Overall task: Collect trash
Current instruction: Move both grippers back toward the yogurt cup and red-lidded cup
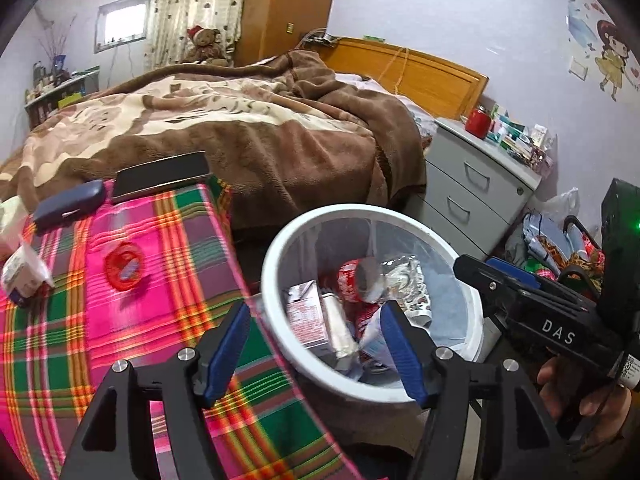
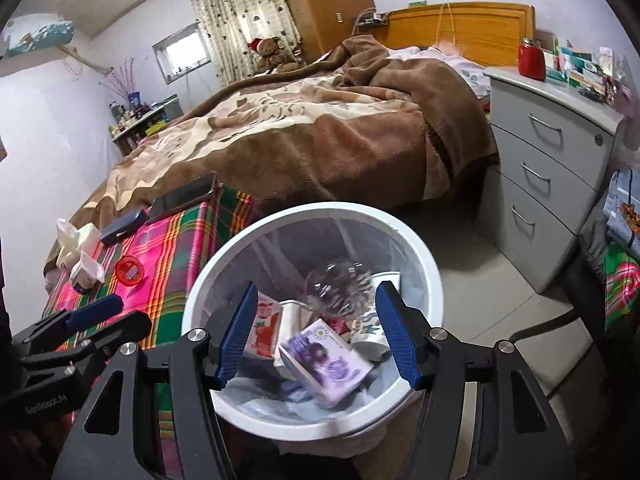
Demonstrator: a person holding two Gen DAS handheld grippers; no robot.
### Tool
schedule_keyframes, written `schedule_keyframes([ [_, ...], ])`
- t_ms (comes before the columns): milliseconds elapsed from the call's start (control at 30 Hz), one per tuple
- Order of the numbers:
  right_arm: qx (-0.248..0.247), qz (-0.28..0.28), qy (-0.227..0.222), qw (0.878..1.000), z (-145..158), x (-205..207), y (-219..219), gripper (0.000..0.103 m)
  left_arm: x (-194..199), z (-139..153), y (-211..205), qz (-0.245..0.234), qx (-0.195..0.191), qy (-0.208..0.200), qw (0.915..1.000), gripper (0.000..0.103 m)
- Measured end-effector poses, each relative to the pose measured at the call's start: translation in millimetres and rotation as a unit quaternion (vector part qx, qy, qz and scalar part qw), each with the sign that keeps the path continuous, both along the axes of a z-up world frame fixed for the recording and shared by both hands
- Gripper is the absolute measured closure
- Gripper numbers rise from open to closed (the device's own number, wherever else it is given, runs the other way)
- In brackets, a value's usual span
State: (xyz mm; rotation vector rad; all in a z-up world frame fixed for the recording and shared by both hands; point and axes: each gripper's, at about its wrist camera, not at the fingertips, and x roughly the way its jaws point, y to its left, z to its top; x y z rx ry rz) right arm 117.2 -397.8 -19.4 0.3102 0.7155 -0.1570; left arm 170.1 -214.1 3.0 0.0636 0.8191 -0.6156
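**Both grippers empty over the bin; table still holds litter**

The left gripper (image 1: 314, 350) and the right gripper (image 2: 316, 334) both hang above the white waste bin (image 2: 430, 276), each with its blue pads spread apart and gripping nothing. Inside the bin lie a red can (image 1: 354, 286), a silver carton (image 1: 302, 312), a purple carton (image 2: 326, 360) and a clear plastic bottle (image 2: 340, 284), the last two blurred, as though dropping.

Trash left to collect sits on the plaid tablecloth (image 1: 168, 256), just beside the bin: a small white cup (image 1: 22, 274), a red round lid (image 1: 124, 266) and crumpled white paper (image 2: 74, 236). The dark phone (image 1: 160, 178) and blue case (image 1: 68, 206) at the far edge are probably not trash and are best left alone.

Judging by the layout, the left gripper is nearer the table. It should approach the cup with its pads wide, straddle the cup's sides low down and close gently, since thin plastic crushes or tips easily. The flat lid likely needs an edge-on pinch.
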Motion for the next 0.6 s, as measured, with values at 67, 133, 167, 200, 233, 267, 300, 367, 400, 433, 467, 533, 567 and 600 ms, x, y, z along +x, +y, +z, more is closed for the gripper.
schedule_keyframes([
  [67, -0.005, 0.004, 0.000, 1.000, 0.6, 1.7, 5.4, 0.040, 0.0, 2.3, 11.4, 0.009, -0.004, 0.000, 1.0000, 0.036],
  [133, -0.003, 0.010, -0.003, 1.000, 1.9, 3.3, 11.9, 0.040, -1.8, 5.6, 25.2, 0.026, 0.001, -0.010, 0.9996, 0.036],
  [167, -0.001, 0.016, -0.006, 1.000, 2.8, 4.6, 16.1, 0.040, -2.0, 7.0, 30.0, 0.031, 0.005, -0.015, 0.9994, 0.036],
  [200, -0.001, 0.020, -0.008, 1.000, 3.6, 5.2, 18.6, 0.040, -2.3, 8.3, 37.1, 0.039, 0.008, -0.020, 0.9990, 0.036],
  [233, -0.004, 0.025, -0.010, 1.000, 4.2, 7.4, 24.0, 0.040, -2.3, 9.1, 42.5, 0.046, 0.009, -0.021, 0.9987, 0.036],
  [267, -0.004, 0.028, -0.010, 1.000, 4.4, 8.2, 26.4, 0.040, -1.5, 9.7, 51.0, 0.053, 0.008, -0.021, 0.9984, 0.036],
  [300, -0.003, 0.034, -0.011, 0.999, 4.2, 11.1, 31.5, 0.040, -0.5, 9.6, 56.4, 0.058, 0.007, -0.020, 0.9981, 0.036],
  [367, -0.001, 0.042, -0.011, 0.999, 3.3, 13.4, 38.9, 0.040, 2.0, 9.8, 72.0, 0.072, 0.006, -0.021, 0.9971, 0.036],
  [400, 0.000, 0.050, -0.011, 0.999, 2.9, 16.8, 44.4, 0.040, 3.5, 9.6, 80.7, 0.082, 0.006, -0.022, 0.9964, 0.036],
  [433, -0.001, 0.054, -0.012, 0.998, 2.8, 17.8, 48.4, 0.040, 5.1, 9.4, 87.2, 0.090, 0.007, -0.023, 0.9956, 0.036],
  [467, -0.001, 0.060, -0.013, 0.998, 2.5, 20.4, 53.5, 0.040, 7.8, 9.0, 95.3, 0.098, 0.009, -0.023, 0.9949, 0.036],
  [533, -0.002, 0.070, -0.013, 0.997, 2.0, 24.7, 61.9, 0.040, 12.4, 8.0, 110.2, 0.111, 0.007, -0.020, 0.9936, 0.036],
  [567, -0.002, 0.076, -0.013, 0.997, 1.7, 27.7, 67.1, 0.040, 15.0, 7.8, 119.0, 0.117, 0.006, -0.020, 0.9929, 0.036],
  [600, -0.002, 0.082, -0.013, 0.997, 1.7, 29.8, 72.6, 0.040, 17.0, 8.0, 127.5, 0.124, 0.004, -0.022, 0.9920, 0.036],
])
